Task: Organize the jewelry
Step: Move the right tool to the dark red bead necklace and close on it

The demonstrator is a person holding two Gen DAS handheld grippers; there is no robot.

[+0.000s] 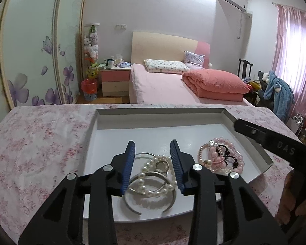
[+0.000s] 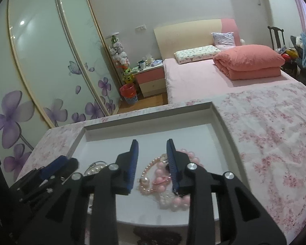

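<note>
Jaws spread and empty, the left gripper (image 1: 153,163) hovers above the white pearl bracelet (image 1: 153,180) and the right gripper (image 2: 151,159) above the pink bead bracelets (image 2: 163,178), probably for sorting inside the shallow white tray (image 1: 159,112).

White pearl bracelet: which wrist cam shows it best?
Left wrist. The white pearl bracelet lies in full view between the open left gripper fingers, across the silver bangles. Right wrist view catches only a sliver behind the left gripper's body.
</note>
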